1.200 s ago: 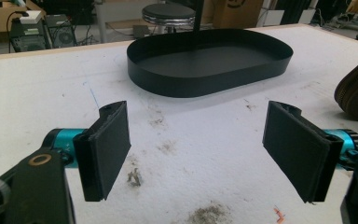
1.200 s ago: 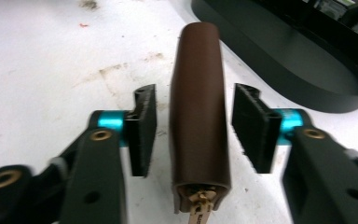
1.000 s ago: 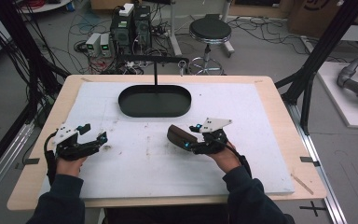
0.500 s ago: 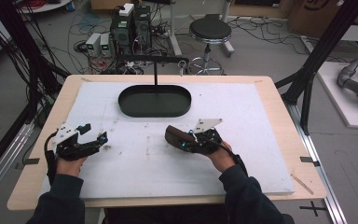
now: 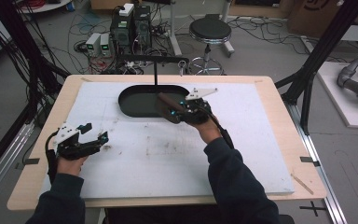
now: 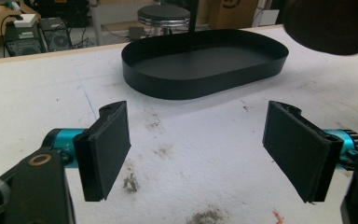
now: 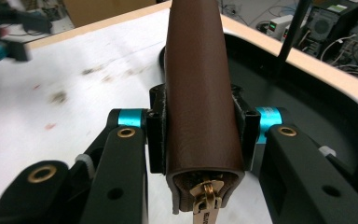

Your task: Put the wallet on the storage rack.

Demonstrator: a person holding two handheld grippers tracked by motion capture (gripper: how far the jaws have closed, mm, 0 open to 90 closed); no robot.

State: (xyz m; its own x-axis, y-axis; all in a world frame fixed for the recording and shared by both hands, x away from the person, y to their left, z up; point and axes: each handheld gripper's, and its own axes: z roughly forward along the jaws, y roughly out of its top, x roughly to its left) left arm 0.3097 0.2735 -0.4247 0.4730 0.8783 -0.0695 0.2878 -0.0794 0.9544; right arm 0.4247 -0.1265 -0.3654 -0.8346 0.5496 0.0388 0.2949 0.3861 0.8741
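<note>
The white-topped wooden table (image 5: 261, 154) lies under me, with the black oval metal tray (image 5: 140, 100) toward its far edge. My right gripper (image 5: 179, 112) has its fingers clamped on the brown leather zip pouch (image 7: 200, 88), held over the tray's near rim. My left gripper (image 5: 95, 140) rests low on the table, fingers spread wide, gripping nothing.

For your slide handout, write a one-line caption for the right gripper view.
Right gripper clamps a brown leather zip case by the rim of the black oval tray.
</note>
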